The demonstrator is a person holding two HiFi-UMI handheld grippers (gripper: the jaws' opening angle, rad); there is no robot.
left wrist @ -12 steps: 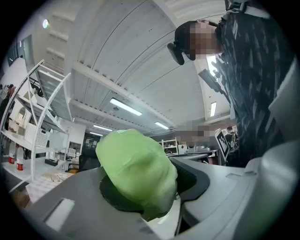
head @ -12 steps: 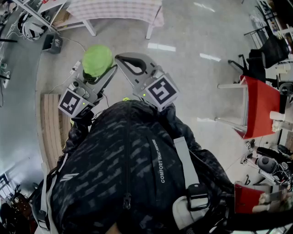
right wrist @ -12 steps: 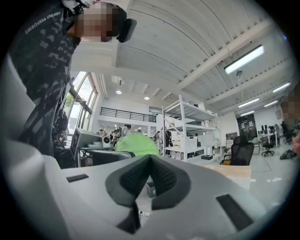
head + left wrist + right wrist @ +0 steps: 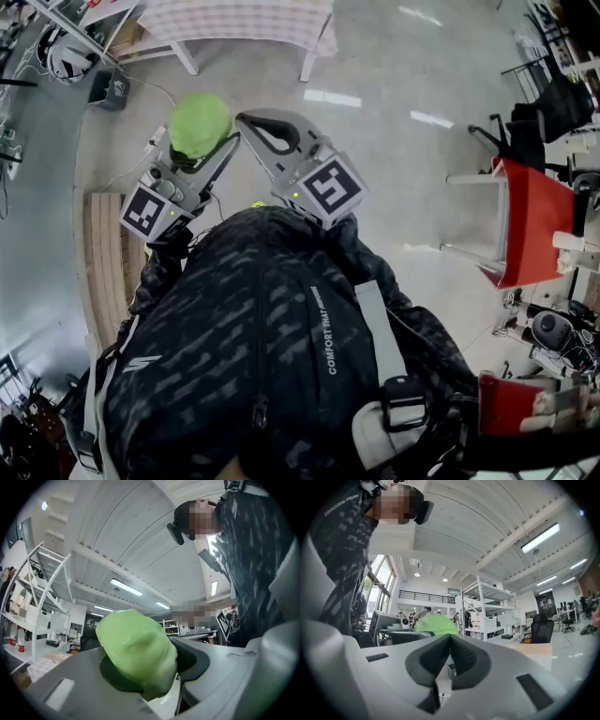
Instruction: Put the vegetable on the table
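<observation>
While the vegetable (image 4: 199, 122) is off any surface, it sits clamped between the jaws of the left gripper (image 4: 195, 148), a pale green, rounded, lumpy body that bulges above the jaw tips. In the left gripper view both pads press into its underside and flanks.

The right gripper (image 4: 246, 119) is empty, its jaws closed pad against pad. It sits just beside the left gripper, its tips near the vegetable. No view settles whether they touch.

Clearances, head view:
- Ahead: the table (image 4: 244, 21), covered in a checked cloth, stands on white legs (image 4: 307, 64). Bare floor shows between its near edge and the vegetable.
- Left: a wooden pallet (image 4: 98, 262) lies flat on the floor beside the person's dark patterned jacket (image 4: 262, 347). A cable (image 4: 141, 89) runs across the floor beyond it.
- Right: a wide stretch of glossy grey floor (image 4: 403, 178) lies open as far as a red seat (image 4: 530, 220) and a black office chair (image 4: 553, 98), both well apart from the grippers.

Room: the gripper views show a white ribbed ceiling with strip lights (image 4: 125, 587), white metal shelving (image 4: 487, 606) and a pale wooden tabletop (image 4: 536, 649) to the right.
</observation>
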